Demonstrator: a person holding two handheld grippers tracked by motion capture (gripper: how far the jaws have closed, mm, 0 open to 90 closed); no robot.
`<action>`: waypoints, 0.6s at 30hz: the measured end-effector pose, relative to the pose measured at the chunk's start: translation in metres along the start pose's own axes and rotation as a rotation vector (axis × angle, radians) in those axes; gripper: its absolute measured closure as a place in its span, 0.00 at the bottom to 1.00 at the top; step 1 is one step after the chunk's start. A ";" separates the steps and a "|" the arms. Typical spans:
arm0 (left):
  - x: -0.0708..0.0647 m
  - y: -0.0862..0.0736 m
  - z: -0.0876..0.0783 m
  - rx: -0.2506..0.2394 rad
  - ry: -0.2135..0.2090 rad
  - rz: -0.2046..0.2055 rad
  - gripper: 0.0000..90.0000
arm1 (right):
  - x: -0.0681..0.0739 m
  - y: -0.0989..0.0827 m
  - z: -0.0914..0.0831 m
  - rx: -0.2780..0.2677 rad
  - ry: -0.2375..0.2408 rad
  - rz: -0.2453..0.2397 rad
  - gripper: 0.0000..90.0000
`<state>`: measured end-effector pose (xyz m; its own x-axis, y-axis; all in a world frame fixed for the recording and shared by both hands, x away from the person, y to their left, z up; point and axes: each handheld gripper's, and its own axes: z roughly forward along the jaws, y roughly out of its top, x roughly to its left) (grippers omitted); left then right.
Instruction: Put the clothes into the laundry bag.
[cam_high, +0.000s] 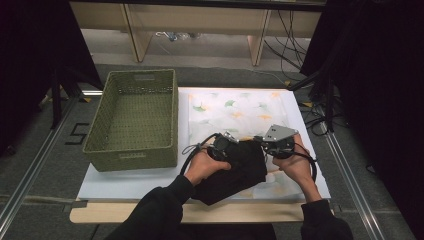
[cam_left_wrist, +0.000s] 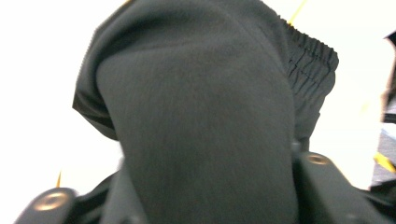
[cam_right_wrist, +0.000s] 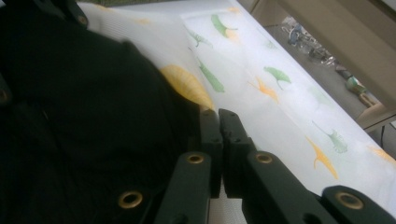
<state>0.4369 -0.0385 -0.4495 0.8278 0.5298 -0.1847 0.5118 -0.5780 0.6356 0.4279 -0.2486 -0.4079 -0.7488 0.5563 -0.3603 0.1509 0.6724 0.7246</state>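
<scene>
A folded black garment (cam_high: 240, 167) lies on a white cloth printed with green and yellow leaves (cam_high: 235, 107). My left gripper (cam_high: 231, 144) is at the garment's upper left corner. In the left gripper view a thick fold of the garment (cam_left_wrist: 201, 116) bulges between the fingers (cam_left_wrist: 322, 182), which stand wide apart; their pads are hidden. My right gripper (cam_high: 261, 142) is at the garment's upper right corner. In the right gripper view its jaws (cam_right_wrist: 218, 116) are closed together on the printed cloth (cam_right_wrist: 280, 84), right beside the garment's edge (cam_right_wrist: 84, 116).
An empty green woven basket (cam_high: 131, 159) stands to the left on the white board (cam_high: 120, 182). Wooden shelf legs (cam_high: 257, 42) and cables (cam_high: 295, 40) are beyond the table's far edge. Black curtains hang on both sides.
</scene>
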 end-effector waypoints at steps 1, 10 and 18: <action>0.001 -0.001 0.002 0.007 -0.003 0.008 0.51 | 0.000 -0.001 0.001 0.005 0.004 -0.007 1.00; -0.003 -0.007 -0.046 -0.077 0.017 0.017 0.25 | 0.002 -0.006 0.004 0.024 0.005 0.006 1.00; 0.001 -0.042 -0.070 -0.069 0.039 0.035 0.23 | 0.002 -0.004 0.005 0.016 0.008 -0.012 1.00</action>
<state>0.4001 0.0301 -0.4238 0.8347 0.5344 -0.1329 0.4642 -0.5531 0.6918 0.4286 -0.2481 -0.4147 -0.7561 0.5440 -0.3639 0.1522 0.6869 0.7106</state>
